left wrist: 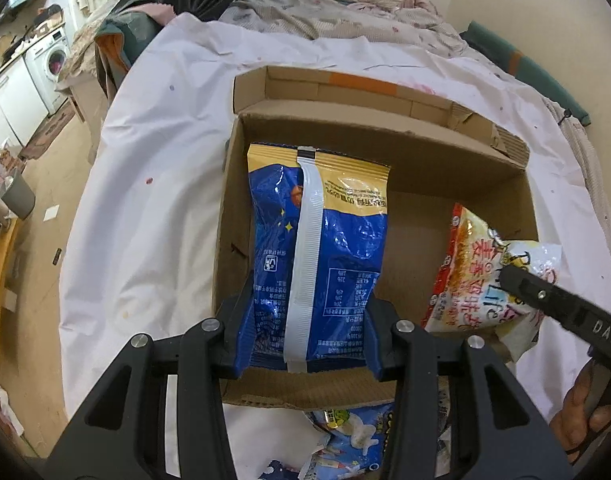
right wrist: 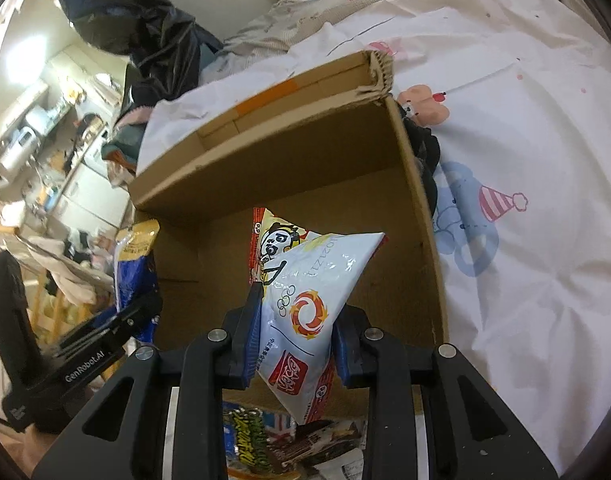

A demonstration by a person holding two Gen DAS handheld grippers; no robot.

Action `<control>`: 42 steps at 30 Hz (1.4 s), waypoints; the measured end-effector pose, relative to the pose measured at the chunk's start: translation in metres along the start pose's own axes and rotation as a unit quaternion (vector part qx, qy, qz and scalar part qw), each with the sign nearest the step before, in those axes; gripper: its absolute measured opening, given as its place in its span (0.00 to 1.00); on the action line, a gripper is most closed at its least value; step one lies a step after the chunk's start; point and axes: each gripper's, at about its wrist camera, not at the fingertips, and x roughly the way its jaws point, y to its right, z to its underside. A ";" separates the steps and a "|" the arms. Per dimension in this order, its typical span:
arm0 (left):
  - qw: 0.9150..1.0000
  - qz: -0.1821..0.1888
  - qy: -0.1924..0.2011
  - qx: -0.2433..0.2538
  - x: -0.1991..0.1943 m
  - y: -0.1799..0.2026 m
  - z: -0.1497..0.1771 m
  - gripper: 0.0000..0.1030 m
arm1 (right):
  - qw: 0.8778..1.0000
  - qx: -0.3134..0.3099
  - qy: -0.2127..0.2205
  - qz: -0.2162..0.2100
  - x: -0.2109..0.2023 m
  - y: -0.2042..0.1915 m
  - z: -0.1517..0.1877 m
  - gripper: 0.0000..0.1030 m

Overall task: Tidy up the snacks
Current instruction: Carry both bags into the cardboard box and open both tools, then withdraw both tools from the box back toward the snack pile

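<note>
A blue bag point(left wrist: 317, 264) is clamped between the pads of the left gripper point(left wrist: 305, 344) and is held over the open cardboard box point(left wrist: 457, 184), toward its left side. A white bag point(right wrist: 309, 320) (red-edged, with a panda print) is gripped by the right gripper point(right wrist: 293, 344) above the same box, toward its right wall. The box is set on a white sheet point(right wrist: 525, 128). More snack packets point(right wrist: 265, 444) are seen just in front of the box.

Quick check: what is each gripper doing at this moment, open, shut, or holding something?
Left gripper: shut on the blue snack bag, over the cardboard box.
Right gripper: shut on the white snack packet, over the same box.
</note>
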 end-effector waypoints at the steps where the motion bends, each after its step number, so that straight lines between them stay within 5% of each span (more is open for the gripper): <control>1: 1.000 0.001 -0.002 -0.001 0.001 0.000 0.000 0.39 | 1.000 -0.002 -0.002 0.003 0.002 -0.001 0.000 0.31; 22: 1.000 -0.015 -0.006 0.004 0.008 0.002 0.002 0.41 | 0.999 -0.034 -0.009 0.027 0.019 -0.018 -0.002 0.33; 27: 1.000 -0.016 -0.003 0.004 0.008 0.002 0.002 0.60 | 0.999 -0.031 -0.004 0.028 0.018 -0.015 -0.001 0.34; 29: 1.000 -0.012 0.005 0.006 0.006 0.003 0.002 0.67 | 0.999 -0.027 -0.007 0.026 0.019 -0.014 -0.002 0.37; 34: 1.000 -0.001 0.020 -0.004 -0.002 -0.001 0.002 0.84 | 0.999 -0.020 0.009 0.024 0.011 -0.013 -0.003 0.71; 42: 0.999 -0.006 0.038 -0.006 -0.011 -0.007 0.001 0.85 | 0.999 -0.026 0.017 0.033 0.002 -0.011 -0.004 0.73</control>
